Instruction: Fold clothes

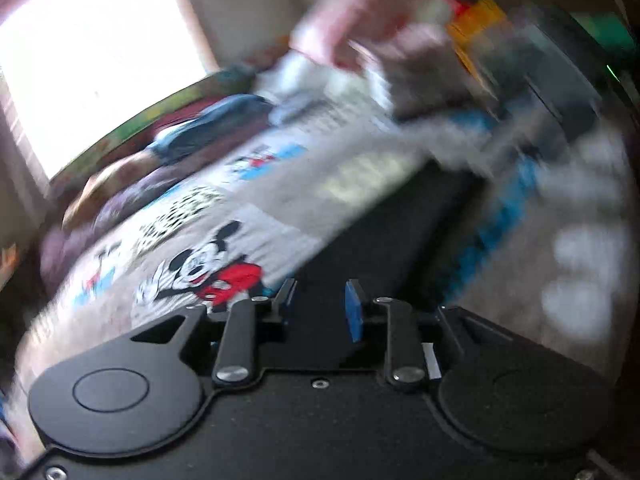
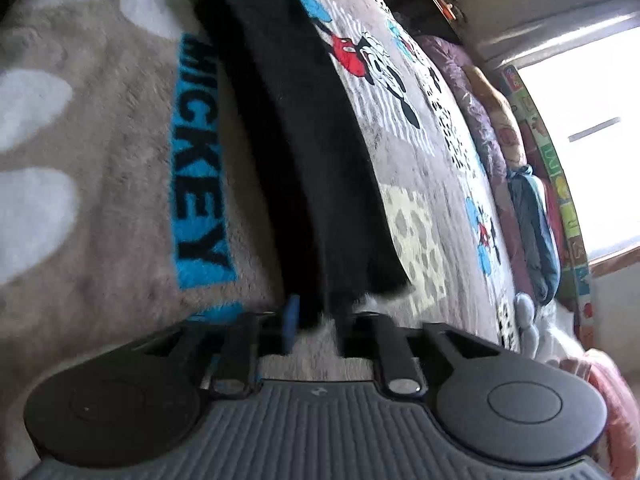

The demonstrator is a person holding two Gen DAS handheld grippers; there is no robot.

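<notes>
Black garment (image 2: 316, 152): one dark, plain cloth item, laid out in a long folded strip with a straight edge along each side; fabric detail is lost in shadow and its type cannot be told. It lies on a grey Mickey Mouse bedspread (image 2: 400, 168), between the printed cartoon panels on one side and a grey fleece blanket (image 2: 100, 160) with the blue word "MICKEY" and pale blotches on the other.

Right gripper (image 2: 316, 322): jaws stand a little apart. The near end of the black garment runs down into the gap between the blue pad and the black finger; whether the pads press on it cannot be told, as that end is blurred.

Left gripper (image 1: 320, 308): jaws stand slightly apart with nothing seen between them. The black garment (image 1: 400, 232) lies just ahead of the fingertips and stretches away from them; the pads are clear of it.

Other contents: a folded blue garment (image 2: 534, 224) and a purple cushion (image 2: 476, 120) sit along the far edge of the bed, beside a colourful panel (image 2: 560, 184) under a bright window (image 1: 100, 60). In the left wrist view a hand (image 1: 420, 60) on the other device appears heavily blurred.
</notes>
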